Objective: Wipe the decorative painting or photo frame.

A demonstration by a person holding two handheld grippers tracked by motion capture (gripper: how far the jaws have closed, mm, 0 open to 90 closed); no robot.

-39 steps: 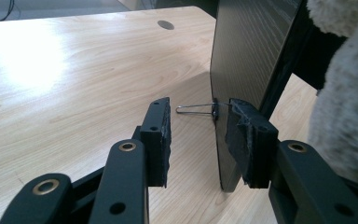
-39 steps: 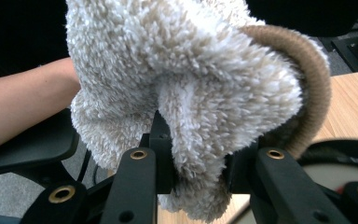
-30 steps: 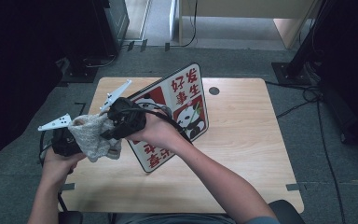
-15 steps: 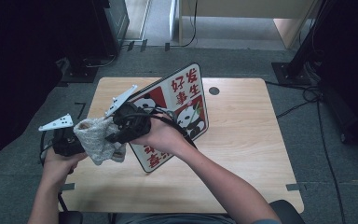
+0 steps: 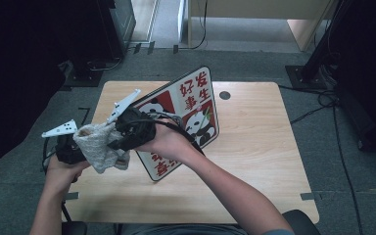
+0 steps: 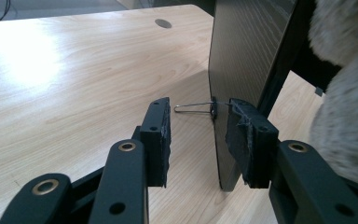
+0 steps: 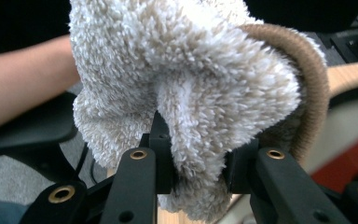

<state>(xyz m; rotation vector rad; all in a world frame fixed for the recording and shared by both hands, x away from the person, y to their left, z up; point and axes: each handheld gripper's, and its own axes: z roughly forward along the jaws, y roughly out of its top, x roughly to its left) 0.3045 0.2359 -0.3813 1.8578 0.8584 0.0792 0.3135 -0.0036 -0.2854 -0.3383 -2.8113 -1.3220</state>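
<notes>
A board [image 5: 196, 105] printed with pandas and red characters stands tilted on the wooden table [image 5: 254, 161]. In the left gripper view its dark back [image 6: 247, 51] and a thin wire stand [image 6: 193, 107] face me. My left gripper [image 6: 200, 135] is open, with the board's lower edge just inside the right pad and the left pad [image 6: 161, 135] well apart from it. From above, the left gripper [image 5: 73, 149] sits at the table's left edge. My right gripper [image 7: 198, 158] is shut on a fluffy beige cloth [image 7: 191, 79]. The cloth [image 5: 98, 147] hangs in front of the board, pinched by the right gripper [image 5: 120, 139].
A round cable hole [image 5: 224, 95] lies in the table's far side. The right half of the table is bare wood. A person's forearm [image 5: 225, 186] crosses the table from the bottom. Cables [image 5: 323, 98] and dark stands lie on the grey floor around.
</notes>
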